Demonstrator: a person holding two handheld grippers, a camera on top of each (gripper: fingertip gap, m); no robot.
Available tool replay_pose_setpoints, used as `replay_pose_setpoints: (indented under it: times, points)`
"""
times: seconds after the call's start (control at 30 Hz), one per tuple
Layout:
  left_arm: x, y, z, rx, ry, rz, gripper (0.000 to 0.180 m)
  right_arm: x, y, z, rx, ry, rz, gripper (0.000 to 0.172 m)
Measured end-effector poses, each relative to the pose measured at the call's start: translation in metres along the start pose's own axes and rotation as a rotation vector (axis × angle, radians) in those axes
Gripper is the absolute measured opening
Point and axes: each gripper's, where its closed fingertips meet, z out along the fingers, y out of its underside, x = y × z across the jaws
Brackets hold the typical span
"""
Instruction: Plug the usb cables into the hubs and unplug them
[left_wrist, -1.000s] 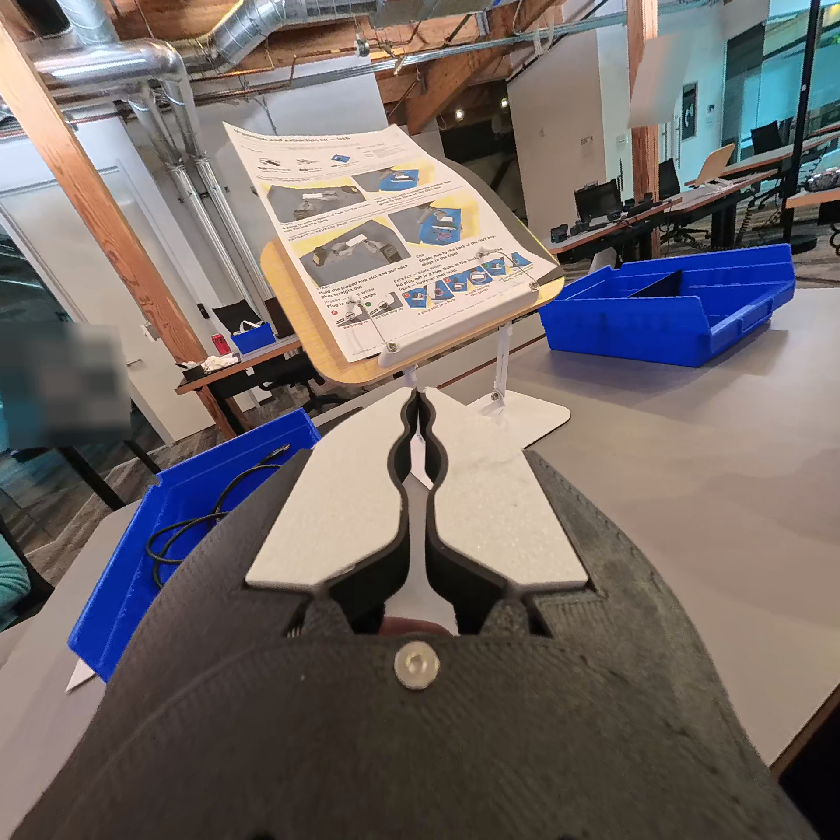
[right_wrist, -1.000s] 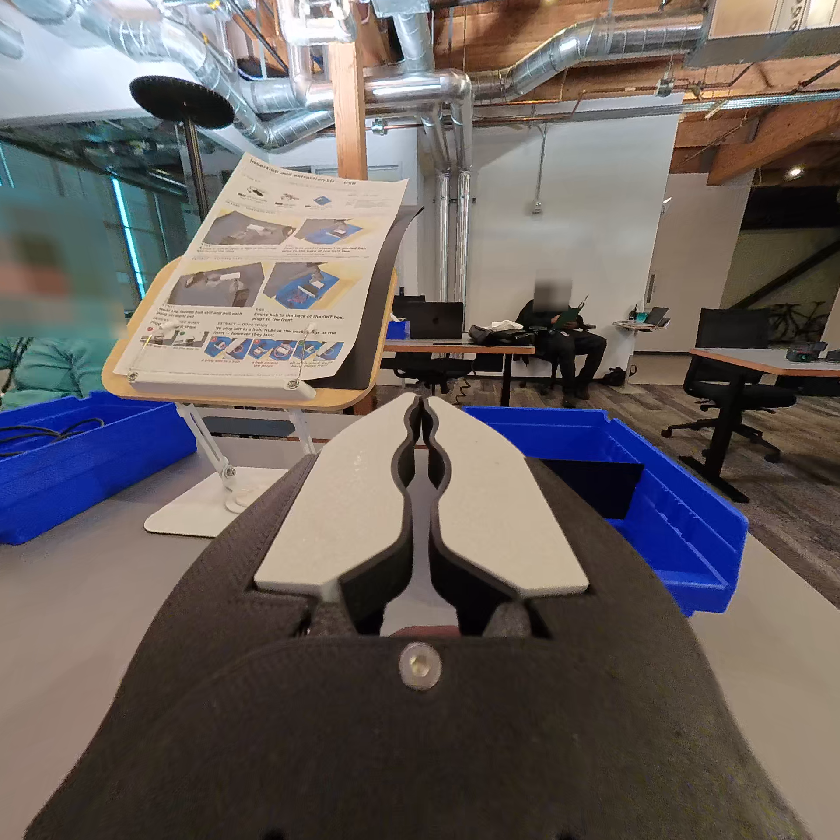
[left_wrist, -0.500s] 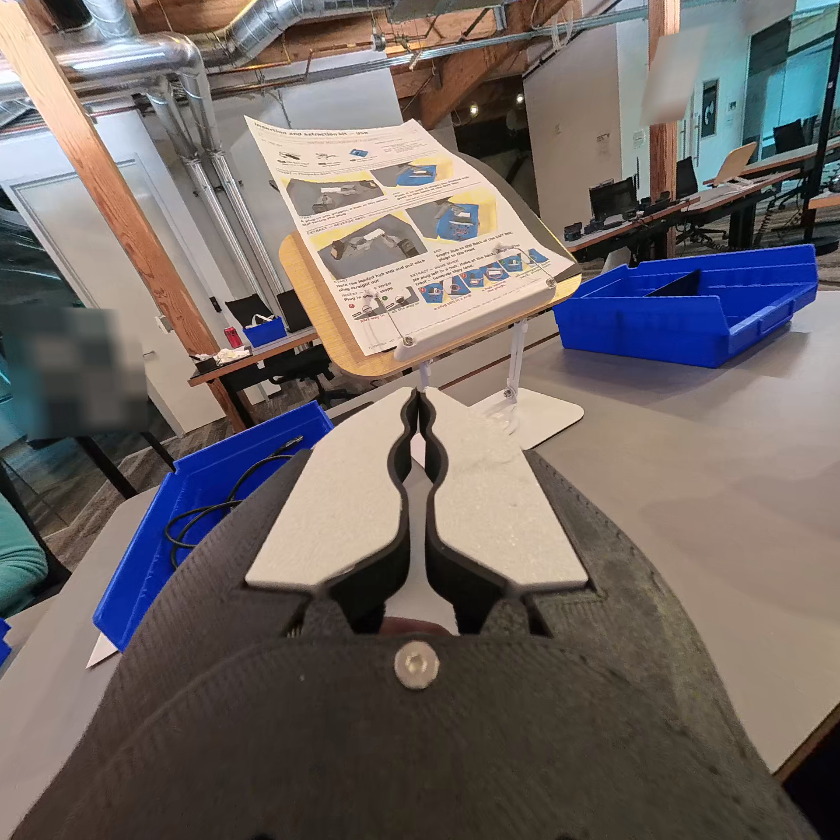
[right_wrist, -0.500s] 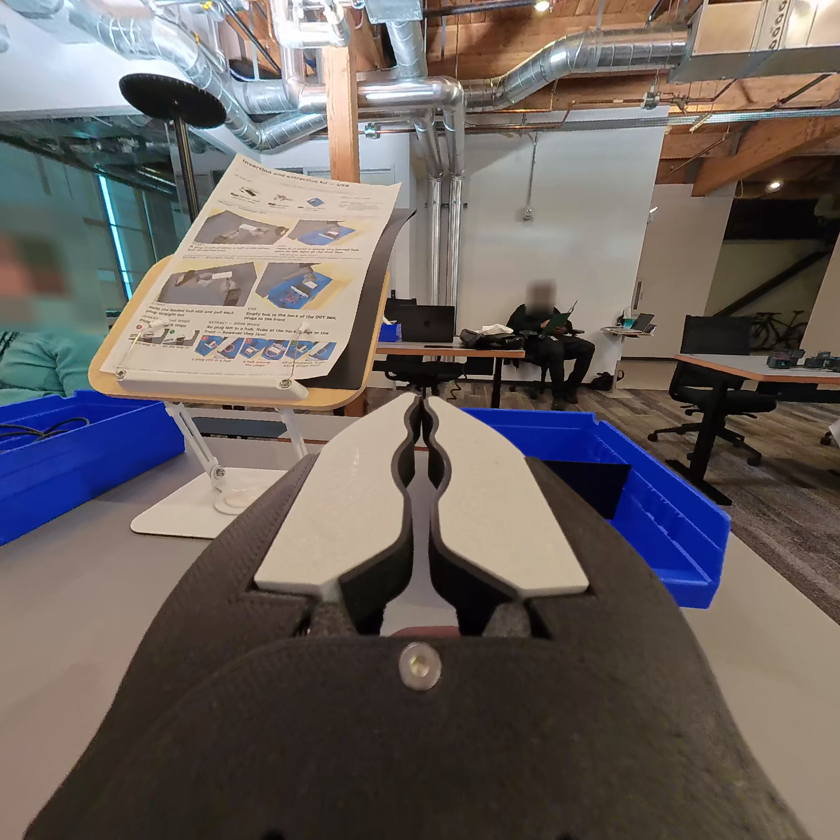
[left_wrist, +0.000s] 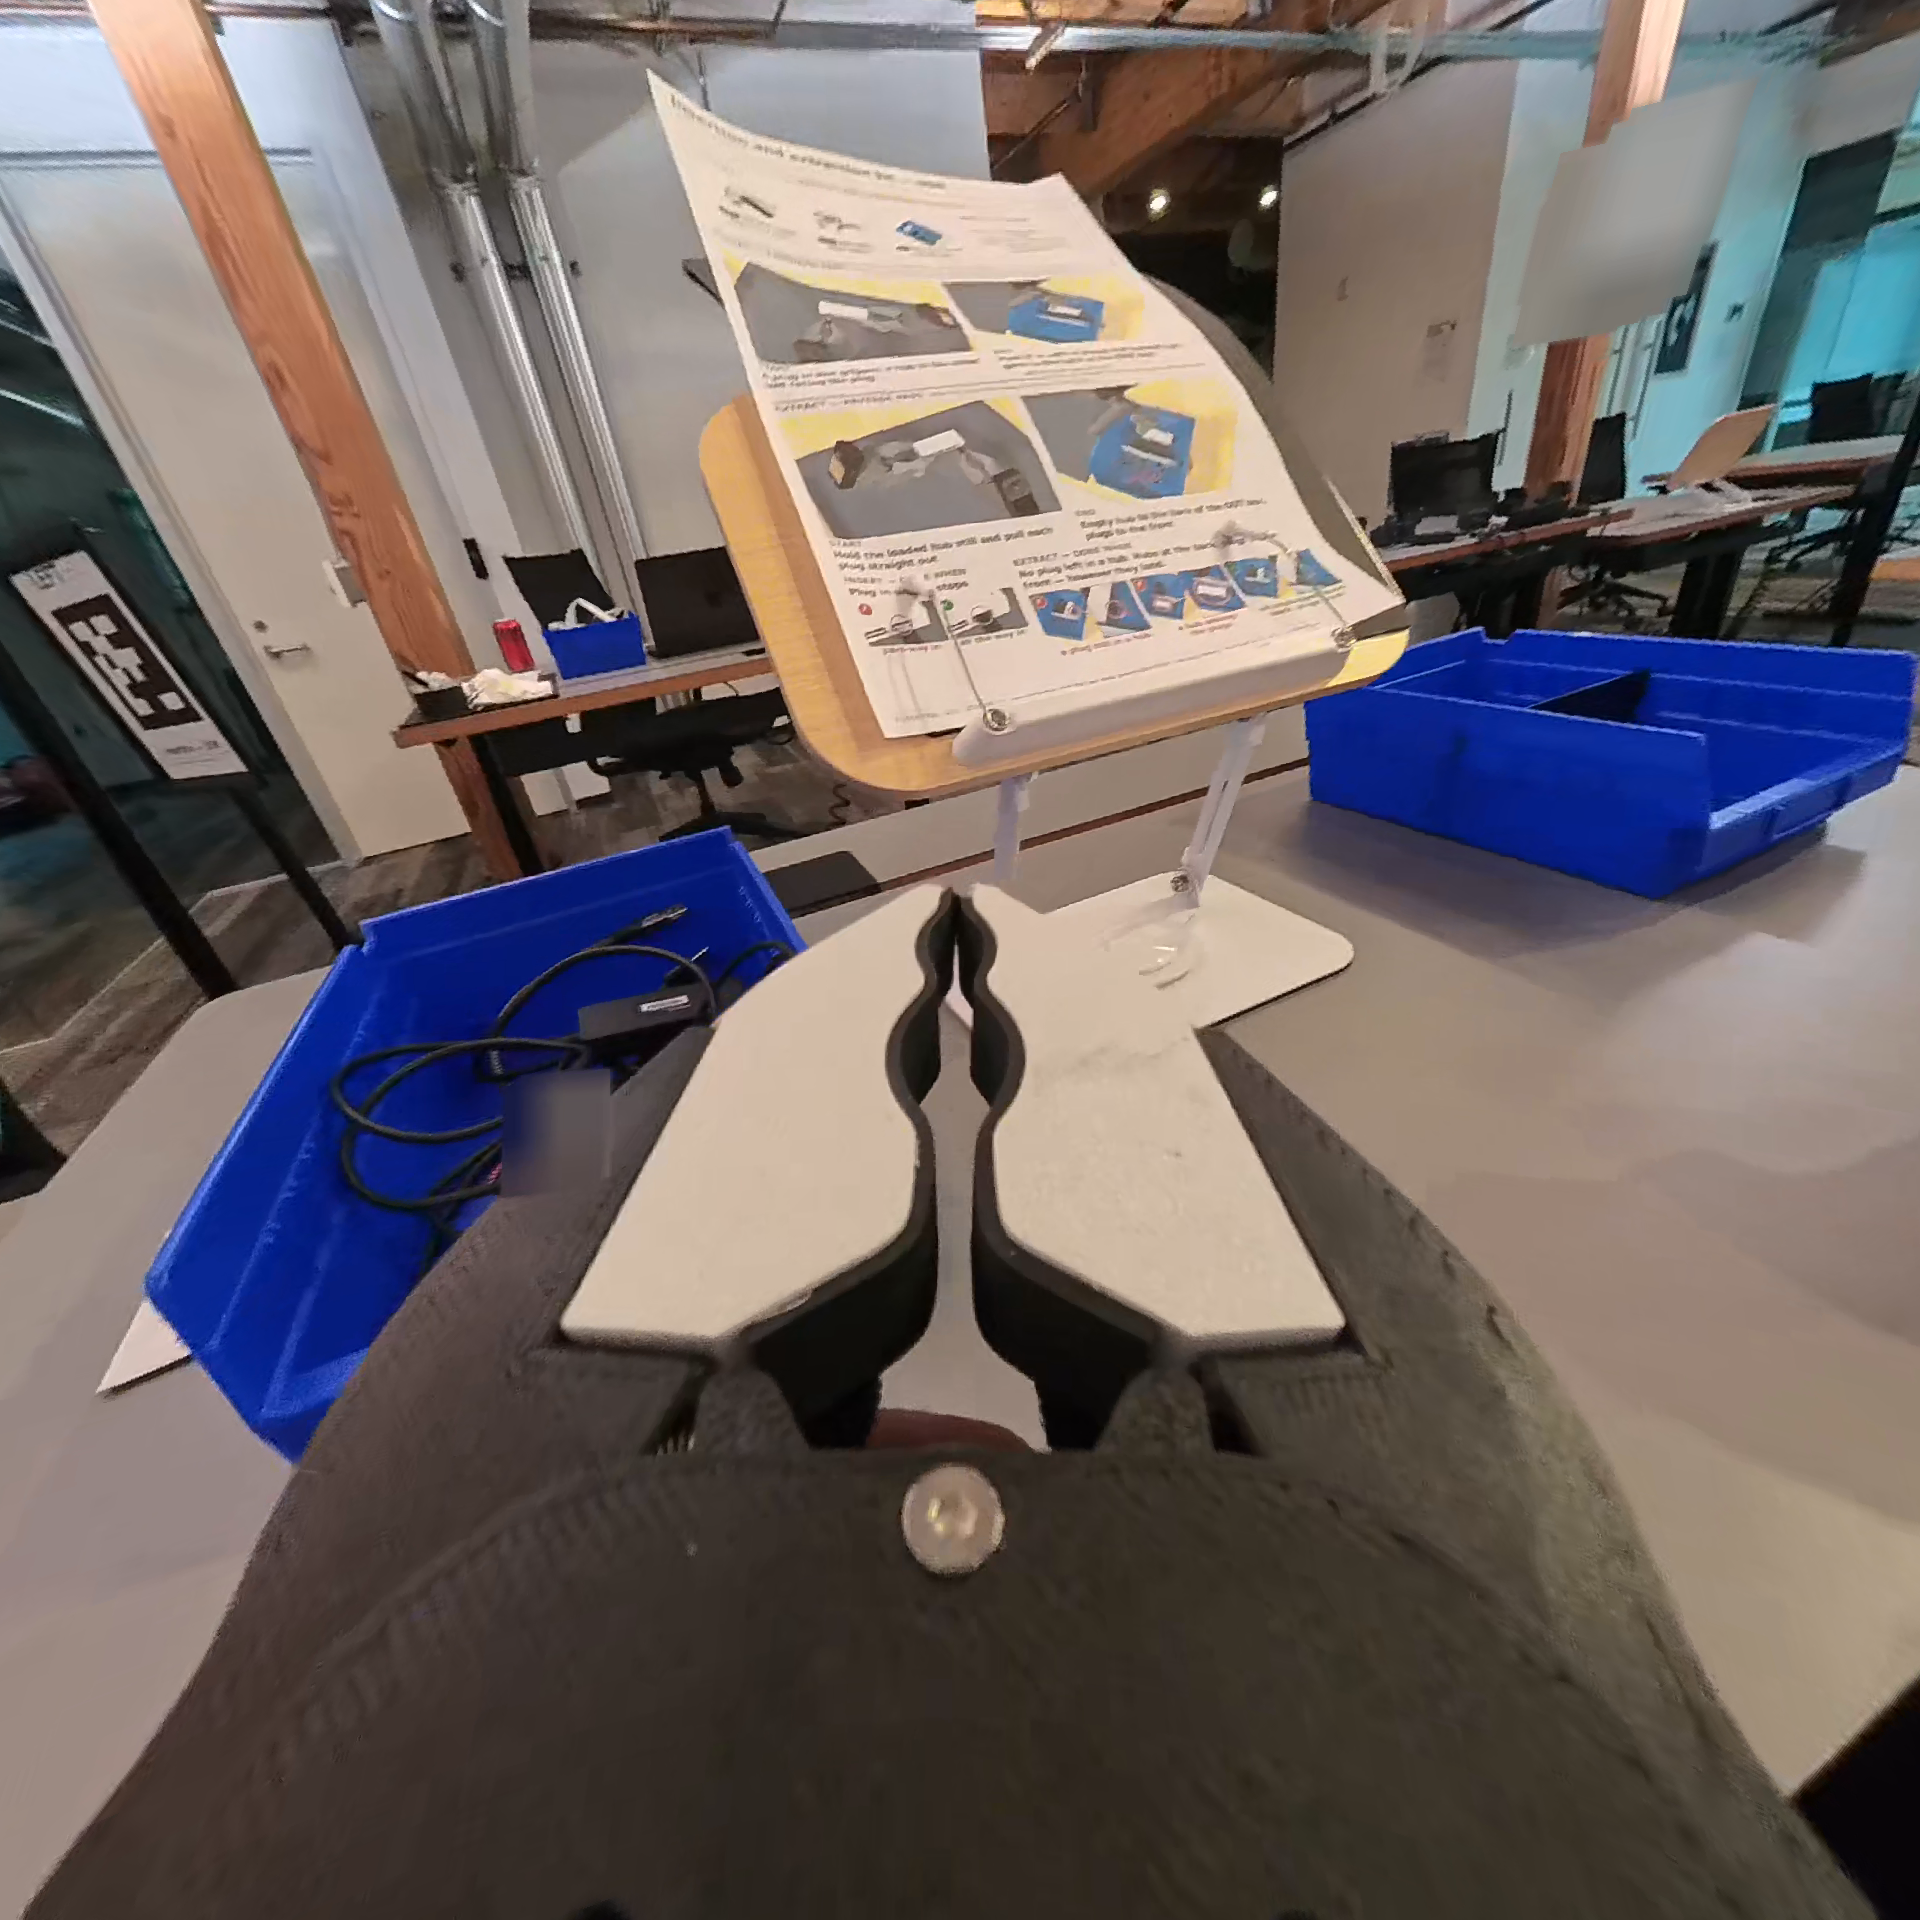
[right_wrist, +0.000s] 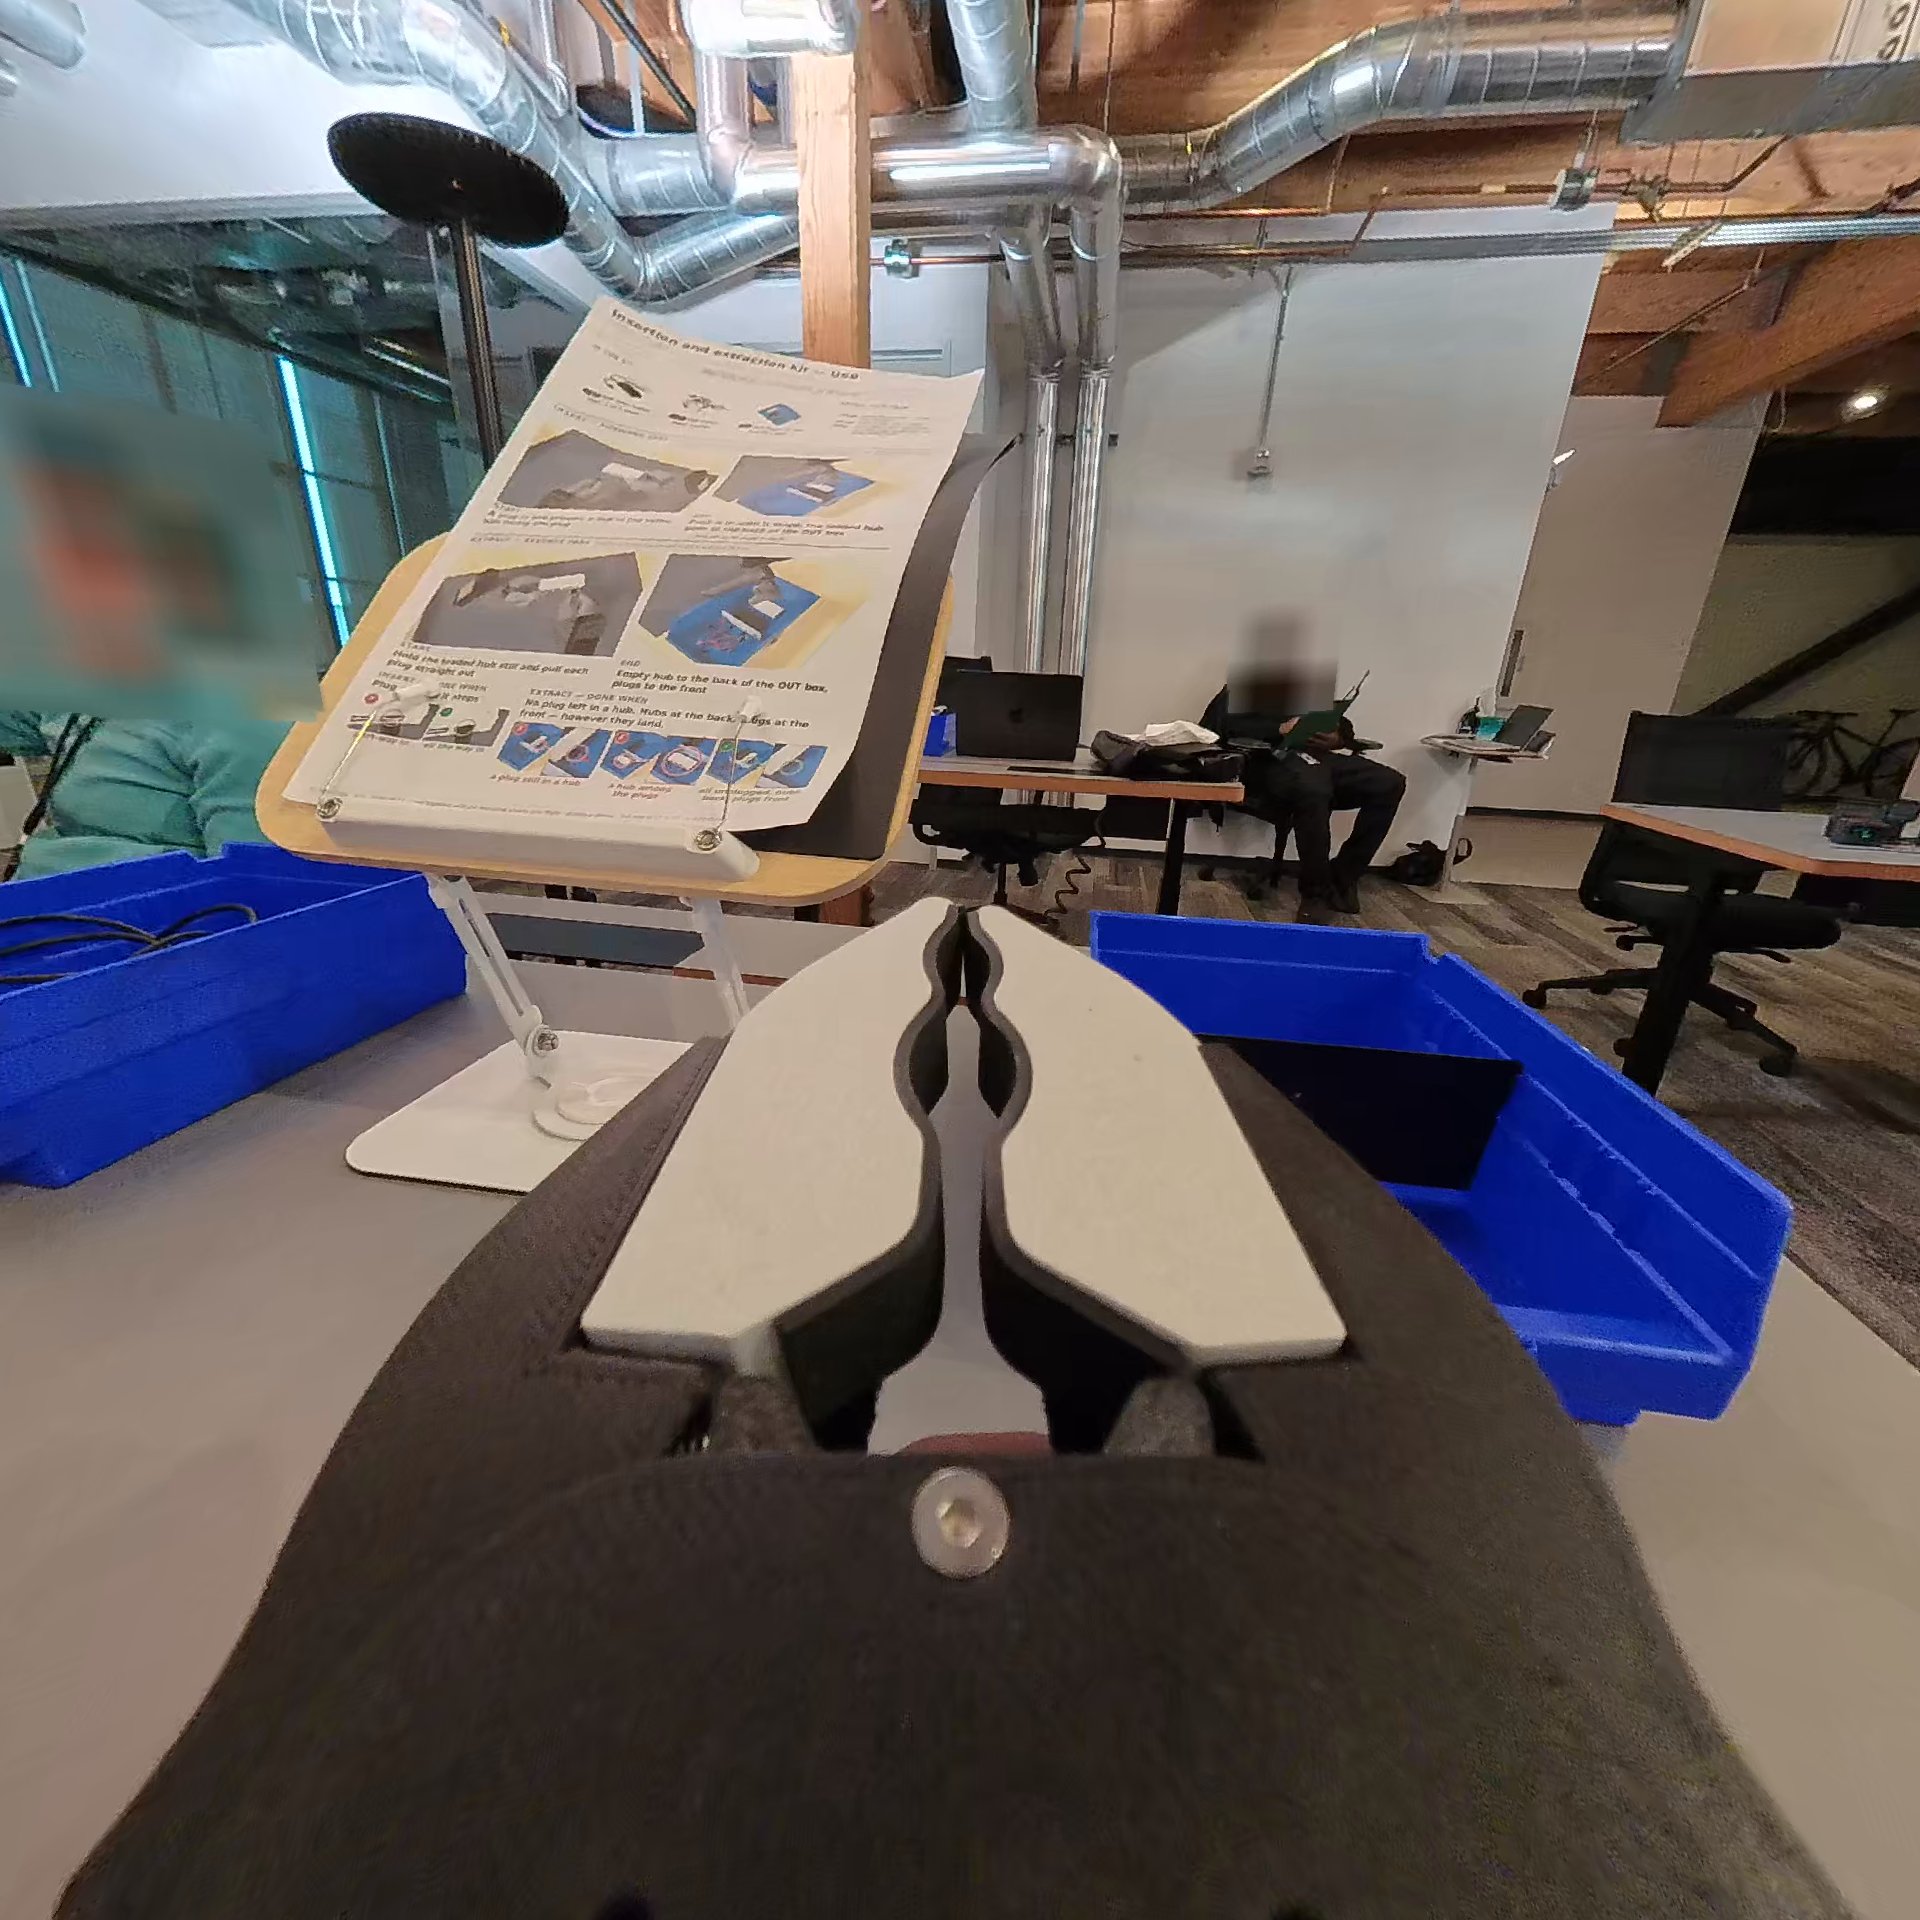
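Observation:
My left gripper (left_wrist: 956, 906) is shut with nothing between its pads, held above the grey table (left_wrist: 1558, 1091). To its left stands a blue bin (left_wrist: 312, 1195) holding black usb cables (left_wrist: 436, 1081) and a black hub (left_wrist: 636, 1013). My right gripper (right_wrist: 962, 916) is also shut with nothing between its pads. It hangs over the table just left of a second blue bin (right_wrist: 1621, 1278) with a dark divider (right_wrist: 1382, 1122). The bin with the cables also shows in the right wrist view (right_wrist: 208, 997) at the far left.
A document stand (left_wrist: 1049, 727) with a printed sheet stands at the table's middle back on a white base (left_wrist: 1247, 956); it also shows in the right wrist view (right_wrist: 582, 831). The second bin (left_wrist: 1621, 769) sits at the right. A person (right_wrist: 1309, 769) sits at a desk far behind.
The left gripper has dropped and turned left, so the bin with the cables and hub shows more fully. The right gripper drifted slightly. Both stayed shut.

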Motion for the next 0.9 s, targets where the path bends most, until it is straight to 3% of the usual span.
replay_pose_setpoints:
  times: [0.27,0.7,0.9]
  points:
    - [-0.017,-0.016,0.002,0.075,-0.159,0.015,0.000,-0.016,0.002,0.002,-0.011,-0.028,-0.011,0.000]
    - [-0.009,-0.013,0.010,0.096,-0.166,0.003,0.000,-0.034,-0.002,0.001,-0.005,-0.062,-0.044,0.000]
    - [-0.004,-0.009,0.016,0.081,-0.184,0.010,0.005,-0.083,-0.006,-0.001,-0.005,-0.258,-0.083,0.040]
